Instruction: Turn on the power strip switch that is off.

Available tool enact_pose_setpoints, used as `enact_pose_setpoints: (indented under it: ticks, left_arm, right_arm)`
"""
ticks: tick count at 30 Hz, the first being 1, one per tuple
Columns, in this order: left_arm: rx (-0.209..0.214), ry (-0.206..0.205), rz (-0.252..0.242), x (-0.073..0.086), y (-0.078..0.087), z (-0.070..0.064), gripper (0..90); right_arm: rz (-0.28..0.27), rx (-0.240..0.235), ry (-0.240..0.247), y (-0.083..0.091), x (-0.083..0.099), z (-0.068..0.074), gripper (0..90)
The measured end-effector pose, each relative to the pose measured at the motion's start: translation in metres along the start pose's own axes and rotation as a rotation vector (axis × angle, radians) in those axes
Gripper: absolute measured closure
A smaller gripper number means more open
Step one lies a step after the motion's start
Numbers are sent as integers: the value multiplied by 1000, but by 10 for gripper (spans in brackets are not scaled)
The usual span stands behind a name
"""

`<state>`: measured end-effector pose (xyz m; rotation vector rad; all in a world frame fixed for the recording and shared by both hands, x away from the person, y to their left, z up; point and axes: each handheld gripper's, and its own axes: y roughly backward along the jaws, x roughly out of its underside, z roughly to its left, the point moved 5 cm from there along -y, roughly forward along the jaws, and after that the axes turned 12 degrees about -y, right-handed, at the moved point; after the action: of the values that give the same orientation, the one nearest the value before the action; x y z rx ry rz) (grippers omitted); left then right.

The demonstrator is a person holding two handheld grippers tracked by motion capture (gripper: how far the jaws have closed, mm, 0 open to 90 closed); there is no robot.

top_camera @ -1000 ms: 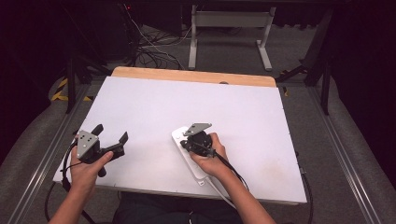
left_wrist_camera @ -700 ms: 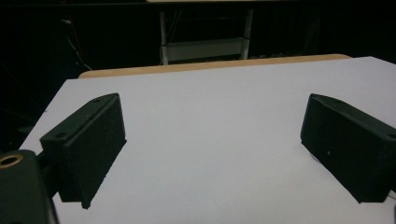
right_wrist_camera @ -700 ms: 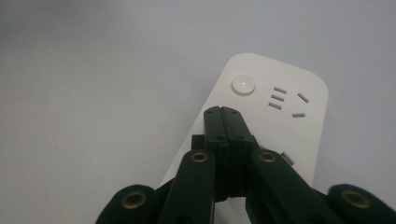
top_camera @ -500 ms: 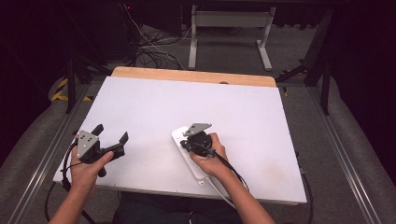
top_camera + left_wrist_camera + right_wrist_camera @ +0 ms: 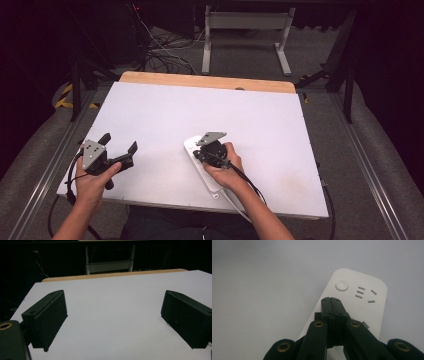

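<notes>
A flat white sheet covers the table (image 5: 165,110), matte and unmarked, with a strip of pale wood (image 5: 205,80) showing along the far edge. Near the table's front edge, a little right of its middle, lies one power strip (image 5: 192,149) — smooth white plastic, a long slab with rounded corners, set at a slant so its far end points toward the far left corner. In the right gripper view its top shows one round raised button (image 5: 342,285) and, beside it, three short parallel slots plus two angled ones; a further slot is half covered by the gripper.

Two grippers are held, one per hand. The right gripper (image 5: 331,300) hangs over the strip with its black jaws pressed together, nothing between them, the tips just short of the button; whether they touch the plastic cannot be told. Its grey three-cornered plate and the hand hide most of the strip in the high view, and the strip's white cord runs off the front edge under the forearm.

The left gripper (image 5: 119,147) sits at the front left corner, its two blocky matte-black jaws wide apart over bare sheet.
</notes>
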<state>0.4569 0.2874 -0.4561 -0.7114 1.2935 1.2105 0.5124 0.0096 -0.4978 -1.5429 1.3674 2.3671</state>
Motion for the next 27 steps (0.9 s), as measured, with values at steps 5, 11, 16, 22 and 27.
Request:
enact_pose_setpoints:
  ticks: [5, 11, 16, 22, 27]
  left_arm:
    - [3, 1, 4, 0, 0, 0, 73]
    - [4, 1, 2, 0, -1, 1, 72]
    - [3, 4, 1, 0, -1, 1, 73]
    - [6, 8, -1, 0, -2, 1, 73]
    - [9, 7, -2, -1, -2, 0, 73]
  right_arm:
    - [6, 7, 1, 2, -1, 0, 900]
    - [-5, 1, 2, 5, -3, -4, 900]
    - [-30, -8, 4, 8, -5, -5, 900]
    - [-107, -36, -36, 26, -12, -12, 900]
    - [-198, -34, -73, 50, -15, -24, 900]
